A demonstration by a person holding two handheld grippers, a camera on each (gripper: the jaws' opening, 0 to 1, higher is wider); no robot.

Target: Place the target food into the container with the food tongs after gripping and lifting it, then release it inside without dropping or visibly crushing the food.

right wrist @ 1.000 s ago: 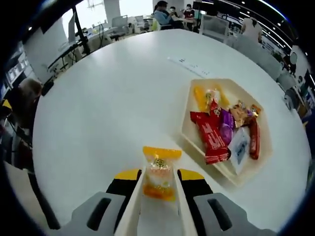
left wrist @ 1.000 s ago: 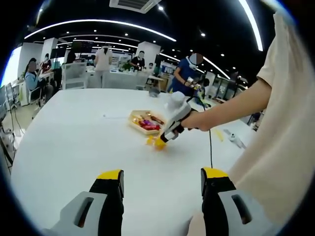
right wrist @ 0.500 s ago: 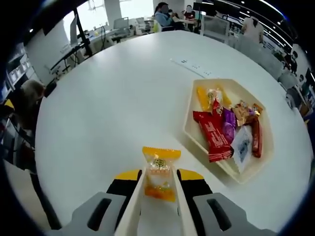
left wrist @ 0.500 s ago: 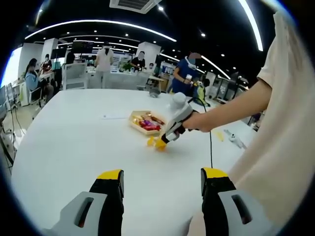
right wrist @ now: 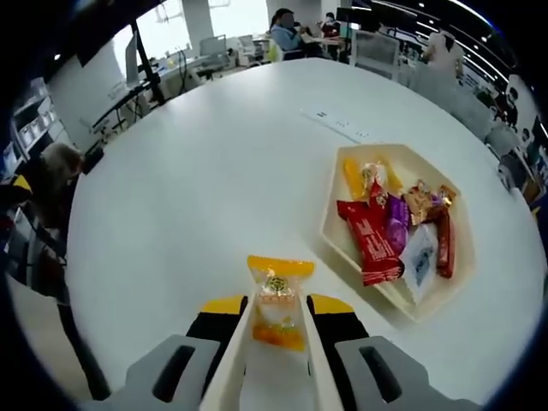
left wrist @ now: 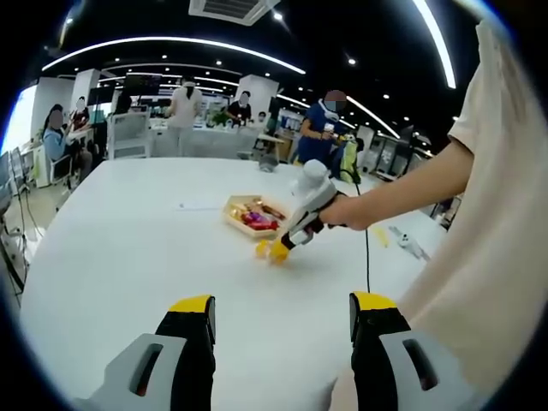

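Note:
In the right gripper view, my right gripper [right wrist: 277, 306] is shut on cream food tongs [right wrist: 276, 377], and the tongs pinch an orange-wrapped candy [right wrist: 276, 300] above the white table [right wrist: 188, 188]. A cream hexagonal tray [right wrist: 342, 233] with several wrapped snacks lies to the right of the candy. In the left gripper view, my left gripper [left wrist: 281, 310] stands open over the table with nothing between its jaws. Farther out, the right gripper [left wrist: 287, 246] held by a person's hand carries the candy [left wrist: 263, 248] just in front of the tray [left wrist: 248, 214].
The round white table [left wrist: 128, 257] has wide bare room to the left of the tray. A thin white strip [right wrist: 336, 121] lies beyond the tray. A cable [left wrist: 367, 253] and small items [left wrist: 409, 242] lie at the right. People, desks and chairs stand in the background.
The right gripper has lifted a little with the candy still in the tongs, so the tray looks slightly farther off. The left gripper has not moved.

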